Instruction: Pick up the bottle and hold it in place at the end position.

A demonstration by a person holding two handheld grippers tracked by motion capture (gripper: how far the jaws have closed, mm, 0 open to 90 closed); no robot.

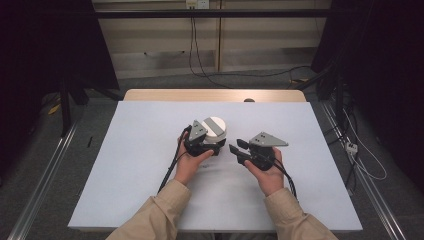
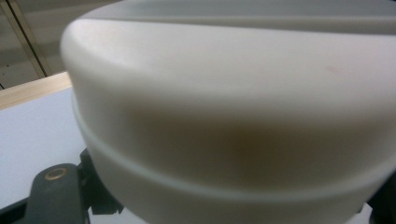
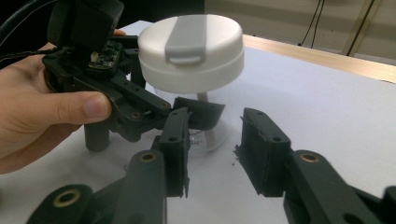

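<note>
A clear container (image 3: 212, 137) with a broad white lid (image 3: 191, 51) and a grey flip tab stands on the white table sheet (image 1: 140, 170). My left gripper (image 1: 214, 146) is shut on the clear body just under the lid (image 1: 215, 128), held by the person's left hand. In the left gripper view the lid (image 2: 233, 116) looms close above one black finger (image 2: 53, 196). My right gripper (image 3: 215, 116) stands open a little short of the container, its pads apart with nothing between them. In the high view the right gripper (image 1: 235, 145) points left toward the left one.
The white sheet covers a wooden table whose far edge (image 1: 215, 95) shows. Cables (image 1: 200, 60) run over the floor behind it, and metal rails (image 1: 40, 170) flank both sides. The person's beige sleeves (image 1: 160, 210) enter from the bottom.
</note>
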